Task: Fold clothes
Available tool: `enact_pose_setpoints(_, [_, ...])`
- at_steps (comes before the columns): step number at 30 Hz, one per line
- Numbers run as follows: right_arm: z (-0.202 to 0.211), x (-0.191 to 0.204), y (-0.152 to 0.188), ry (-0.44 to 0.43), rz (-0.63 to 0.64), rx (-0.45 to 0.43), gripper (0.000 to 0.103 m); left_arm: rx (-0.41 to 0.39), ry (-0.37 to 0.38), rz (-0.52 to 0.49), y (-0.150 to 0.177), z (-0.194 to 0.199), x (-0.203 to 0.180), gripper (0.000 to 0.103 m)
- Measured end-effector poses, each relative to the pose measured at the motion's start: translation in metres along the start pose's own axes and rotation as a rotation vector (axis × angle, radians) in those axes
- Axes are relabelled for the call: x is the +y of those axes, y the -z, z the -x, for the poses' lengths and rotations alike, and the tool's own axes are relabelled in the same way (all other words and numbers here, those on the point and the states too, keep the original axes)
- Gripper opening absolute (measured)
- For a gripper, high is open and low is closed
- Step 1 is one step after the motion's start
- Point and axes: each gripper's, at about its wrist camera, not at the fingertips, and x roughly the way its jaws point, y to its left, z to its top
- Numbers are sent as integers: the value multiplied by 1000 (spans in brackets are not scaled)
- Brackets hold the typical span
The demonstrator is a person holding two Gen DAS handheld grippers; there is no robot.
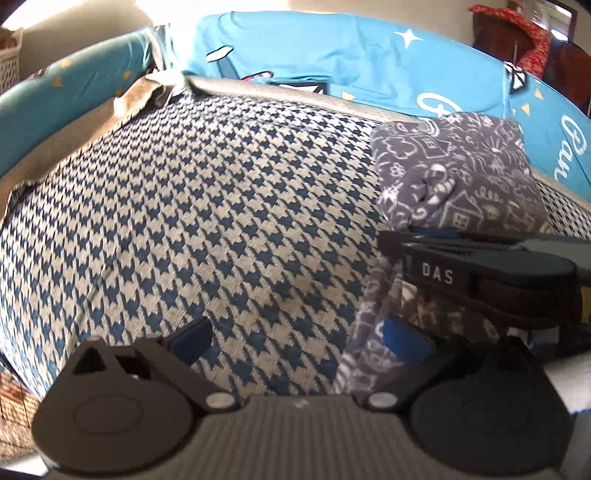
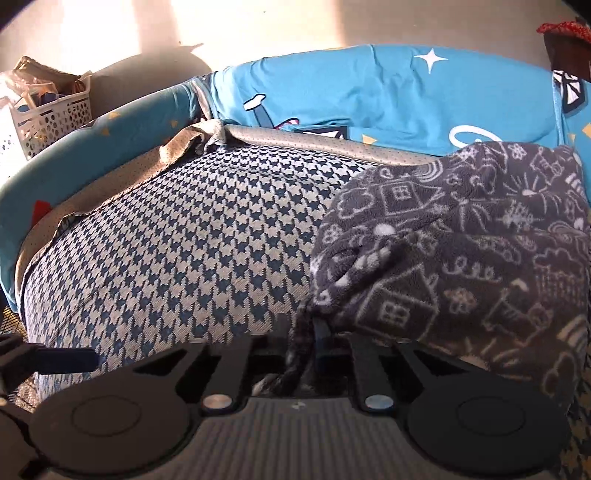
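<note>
A houndstooth cushion carries a grey doodle-print fleece garment at its right side. The right gripper pinches the garment's near-left edge; the left gripper, jaws apart, hovers just left of it.

Sunlit pale wall, perhaps plaster, behind blue-cushioned sofa.

left gripper: black body, blue pads, ribbed grey base, silver screws | right gripper: black, white "DAS" lettering

Fuzzy fleece garment, woven houndstooth cover
</note>
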Motion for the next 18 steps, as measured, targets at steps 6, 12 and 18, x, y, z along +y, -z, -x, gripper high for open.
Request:
enact_pose_setpoints(6, [22,-6,-5,-15,-26,-34,27,51,-23,-14,2,-14,-5,103])
enact_pose_setpoints(12, [64,-34,-5,24,-82,-93,27,40,-71,-28,2,-14,-6,103])
enact_pose_setpoints(18, [96,-64,3,77,-126,-109,27,-3,-56,16,-8,-7,-2,103])
